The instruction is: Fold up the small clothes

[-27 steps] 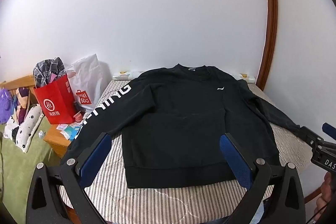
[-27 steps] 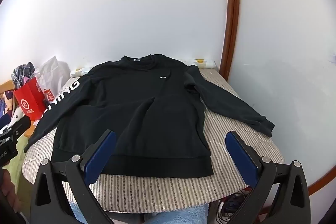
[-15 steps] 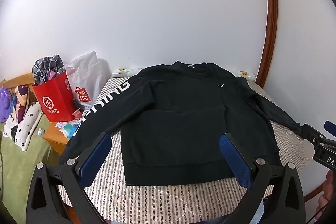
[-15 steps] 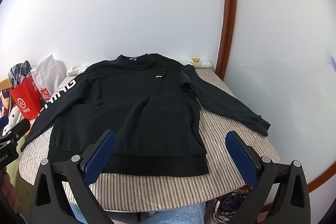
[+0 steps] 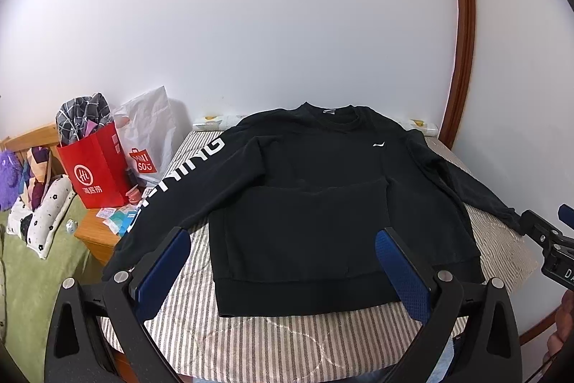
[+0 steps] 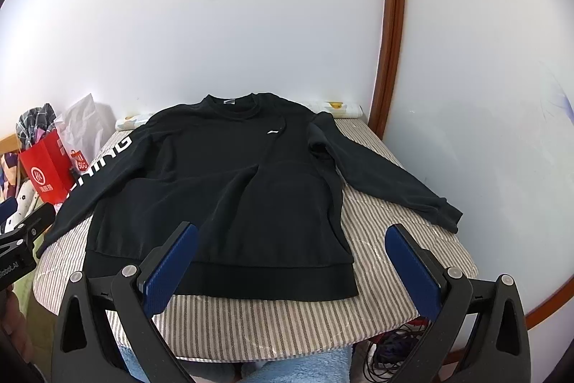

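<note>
A black sweatshirt (image 5: pixel 315 203) lies flat, front up, on the striped table (image 5: pixel 287 340), collar at the far side, hem nearest me. It also shows in the right wrist view (image 6: pixel 222 200). Its left sleeve, with white lettering (image 5: pixel 186 171), hangs over the left edge. Its right sleeve (image 6: pixel 387 178) lies out to the right. My left gripper (image 5: pixel 283 261) is open and empty, held above the hem. My right gripper (image 6: pixel 292 257) is open and empty, above the hem's right part.
A red paper bag (image 5: pixel 95 167) and a white bag (image 5: pixel 150 135) stand on a wooden nightstand (image 5: pixel 97 236) to the left. A bed with green cover (image 5: pixel 32 275) lies beyond. A wall with wooden trim (image 6: pixel 389 60) stands close on the right. Cables (image 6: pixel 387 354) lie under the table.
Both grippers have drawn back and up a little, so the sweatshirt sits slightly farther away in both views. The sweatshirt has not moved.
</note>
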